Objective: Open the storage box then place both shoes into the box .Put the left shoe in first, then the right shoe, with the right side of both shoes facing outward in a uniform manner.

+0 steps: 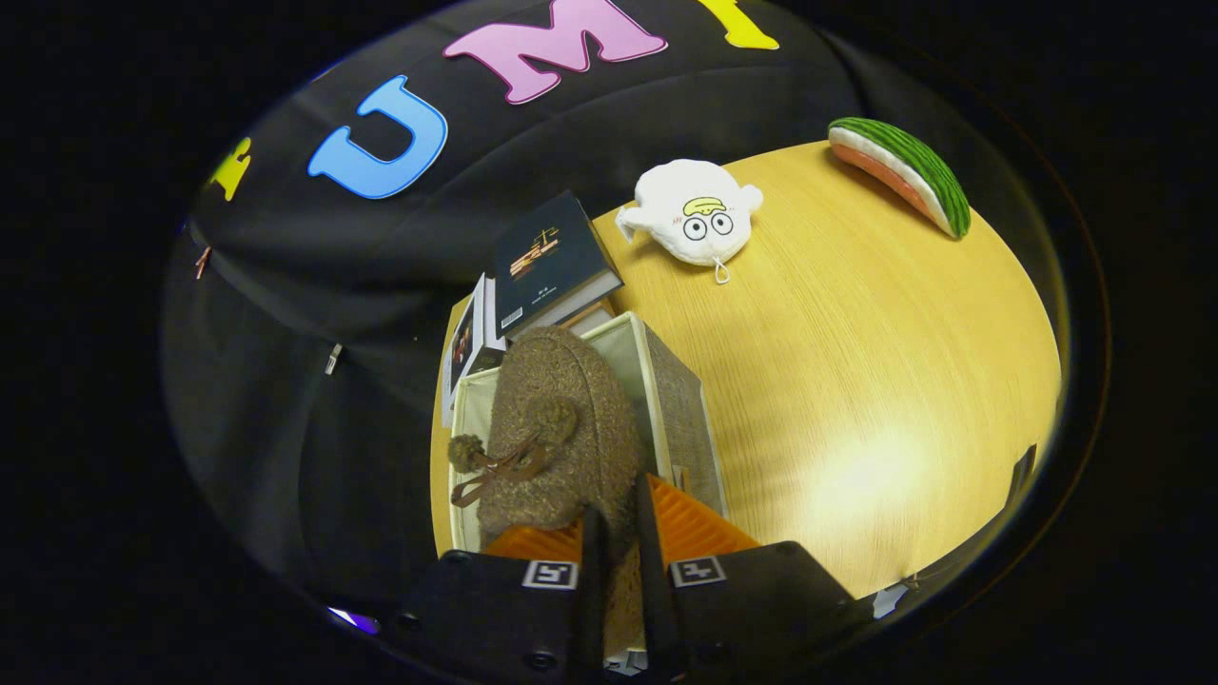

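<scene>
Between our orange fingers (709, 523) the gripper (617, 542) pinches a fuzzy brown shoe (561, 428) w/ pom-poms, held over the open fabric storage box (680, 409) at the worktop's (856, 381) left edge. Books (547, 262) behind; white plush (693, 211), watermelon-slice toy (904, 171) toward far edge; wide bare wood to the right. Book text unreadable.

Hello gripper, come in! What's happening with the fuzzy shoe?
Gripper shut on brown shoe. Shoe over open box. Books just beyond; nothing blocking.
</scene>
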Demonstrator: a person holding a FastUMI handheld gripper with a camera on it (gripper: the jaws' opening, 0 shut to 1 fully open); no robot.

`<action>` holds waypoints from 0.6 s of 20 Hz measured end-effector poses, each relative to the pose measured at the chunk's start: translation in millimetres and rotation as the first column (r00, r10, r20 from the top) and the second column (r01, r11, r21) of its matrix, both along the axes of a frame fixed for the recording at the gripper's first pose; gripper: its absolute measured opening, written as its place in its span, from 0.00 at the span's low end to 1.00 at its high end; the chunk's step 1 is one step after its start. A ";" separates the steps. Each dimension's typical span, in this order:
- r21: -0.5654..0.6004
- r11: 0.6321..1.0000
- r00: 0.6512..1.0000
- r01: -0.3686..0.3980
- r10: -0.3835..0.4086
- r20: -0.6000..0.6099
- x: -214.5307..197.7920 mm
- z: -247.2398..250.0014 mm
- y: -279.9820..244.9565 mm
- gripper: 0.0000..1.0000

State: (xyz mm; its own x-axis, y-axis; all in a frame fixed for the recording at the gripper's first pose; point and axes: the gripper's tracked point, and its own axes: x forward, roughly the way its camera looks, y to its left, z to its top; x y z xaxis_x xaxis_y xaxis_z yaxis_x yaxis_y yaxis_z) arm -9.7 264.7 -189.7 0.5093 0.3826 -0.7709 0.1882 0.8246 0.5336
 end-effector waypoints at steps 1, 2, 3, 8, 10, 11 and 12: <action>0.020 1.000 1.000 -0.008 0.008 0.013 0.9 4.3 5.3 0.41; 0.044 0.999 1.000 -0.005 0.003 0.031 0.3 14.9 11.2 0.60; 0.050 0.999 0.999 -0.007 0.005 0.041 -0.5 22.3 14.4 0.80; -0.008 0.999 0.978 -0.036 0.037 0.205 11.3 53.4 8.5 0.98; -0.067 0.997 0.952 -0.023 0.042 0.303 18.0 69.5 -11.7 0.98; -0.113 0.994 0.938 0.008 0.032 0.344 20.5 74.9 -30.7 0.98; -0.138 0.990 0.925 0.036 0.020 0.380 20.7 83.8 -47.1 0.98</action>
State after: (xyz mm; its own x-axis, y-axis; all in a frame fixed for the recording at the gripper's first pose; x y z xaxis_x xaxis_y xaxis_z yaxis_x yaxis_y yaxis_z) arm 11.0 217.6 -105.9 0.7766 0.2799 -0.5644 0.0014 0.8951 0.4459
